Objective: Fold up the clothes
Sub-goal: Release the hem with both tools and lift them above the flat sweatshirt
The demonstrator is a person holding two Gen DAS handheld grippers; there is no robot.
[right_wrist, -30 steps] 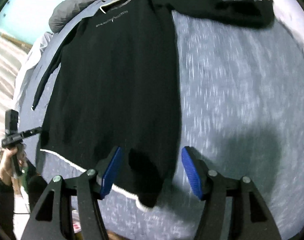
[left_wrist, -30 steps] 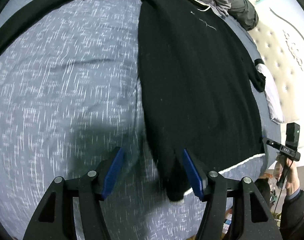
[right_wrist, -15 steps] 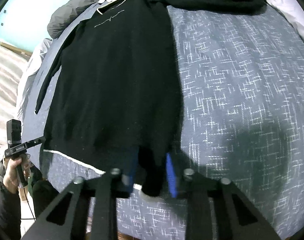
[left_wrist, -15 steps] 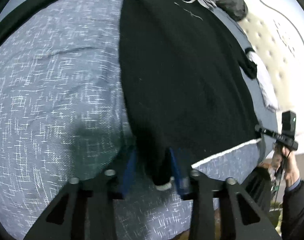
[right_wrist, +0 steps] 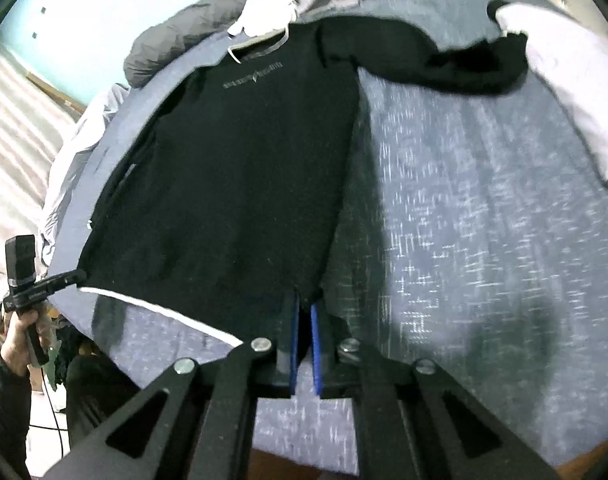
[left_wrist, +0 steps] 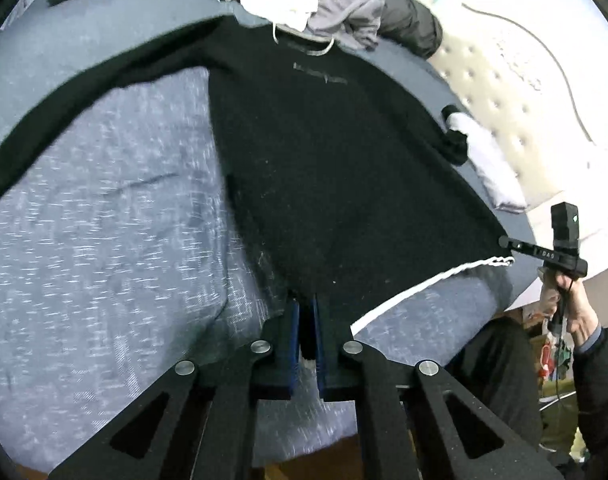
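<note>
A black long-sleeved sweater (left_wrist: 335, 168) with a white hem lies spread on a blue-grey speckled bedspread (left_wrist: 96, 240). My left gripper (left_wrist: 307, 308) is shut on the sweater's bottom left corner, with black cloth pinched between the blue pads. The right wrist view shows the same sweater (right_wrist: 240, 168); there my right gripper (right_wrist: 304, 308) is shut on the bottom right corner. The hem hangs lifted off the bed between both grippers. In the left wrist view the other gripper (left_wrist: 543, 248) sits at the hem's far end, held by a hand (left_wrist: 571, 300).
A pile of white and grey clothes (left_wrist: 304, 0) lies beyond the sweater's collar. A tufted cream headboard (left_wrist: 515, 92) and a white pillow (left_wrist: 487, 164) are on the right. The bed's near edge is just below both grippers.
Both grippers went from open astride the hem corners to shut on them. Both then rose, lifting the sweater's bottom edge off the bedspread.
</note>
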